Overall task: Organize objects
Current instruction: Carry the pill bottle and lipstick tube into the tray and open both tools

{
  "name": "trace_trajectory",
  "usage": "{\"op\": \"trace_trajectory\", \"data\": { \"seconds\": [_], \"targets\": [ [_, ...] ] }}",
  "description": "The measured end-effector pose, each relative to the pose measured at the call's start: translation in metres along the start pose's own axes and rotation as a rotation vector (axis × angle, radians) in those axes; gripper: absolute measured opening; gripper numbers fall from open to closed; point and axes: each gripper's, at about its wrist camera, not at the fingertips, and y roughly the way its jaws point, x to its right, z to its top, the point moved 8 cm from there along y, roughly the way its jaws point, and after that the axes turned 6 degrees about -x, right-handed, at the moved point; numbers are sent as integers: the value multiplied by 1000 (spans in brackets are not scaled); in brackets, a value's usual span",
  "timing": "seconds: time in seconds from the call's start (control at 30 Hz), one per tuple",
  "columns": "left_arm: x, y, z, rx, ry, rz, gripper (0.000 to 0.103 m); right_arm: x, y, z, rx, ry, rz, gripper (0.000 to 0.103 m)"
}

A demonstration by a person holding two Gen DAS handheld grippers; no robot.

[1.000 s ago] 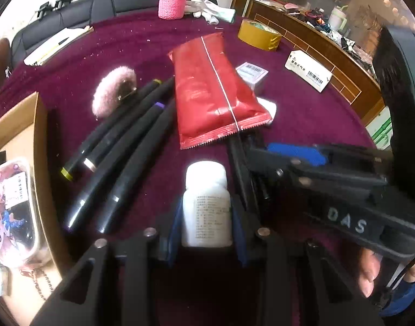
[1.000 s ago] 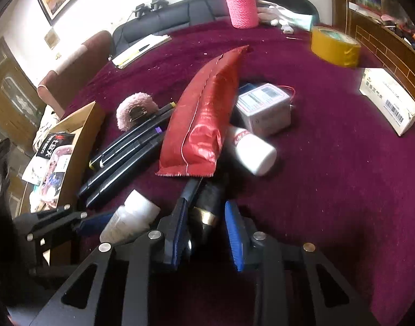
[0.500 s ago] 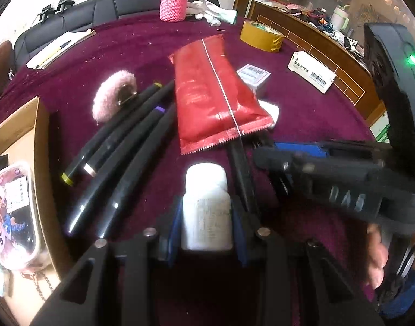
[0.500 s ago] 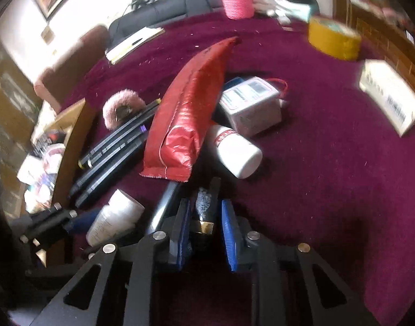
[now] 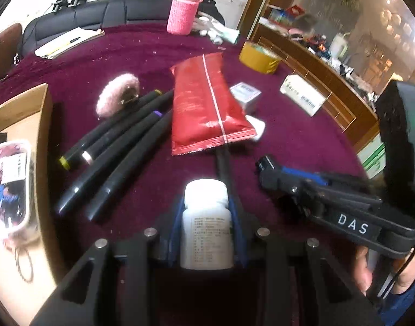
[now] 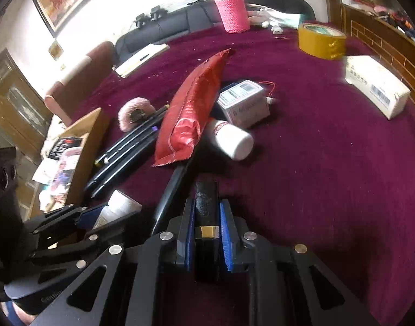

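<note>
My left gripper (image 5: 206, 206) is shut on a small white pill bottle (image 5: 206, 222), held just above the maroon tablecloth (image 5: 289, 141). In the right wrist view, my right gripper (image 6: 206, 214) has its jaws closing tight on a black square tube with a gold band (image 6: 206, 198), and both blue pads press its sides. The left view shows the right gripper (image 5: 264, 163) low at the right, with a hand behind it. A red pouch (image 5: 204, 103) lies ahead, with several black pens (image 5: 120, 141) and a pink puff (image 5: 116, 95) to its left.
A cardboard box (image 5: 41, 125) with small packets stands at the left. A second white bottle (image 6: 232, 138) and a small white box (image 6: 244, 103) lie beside the pouch. A yellow tape roll (image 6: 320, 40), a white carton (image 6: 376, 87) and a pink knit-covered bottle (image 6: 233, 11) sit farther back.
The right gripper's jaws have narrowed onto the black tube and drawn it back from under the red pouch. The left gripper still holds the white bottle.
</note>
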Motion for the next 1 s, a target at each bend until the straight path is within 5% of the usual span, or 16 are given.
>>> {"op": "trace_trajectory", "data": {
  "seconds": [0.5,0.77,1.0],
  "targets": [
    [-20,-78,-19,125,-74,-71,32,-70,-33,-13,39,-85,203,19],
    [-90,-132,-38,226,-184,9,32,-156,-24,-22,-6,-216,290,20],
    [-156,-146,-68,238,-331,58,32,-222,20,-41,-102,-324,318,20]
  ]
}}
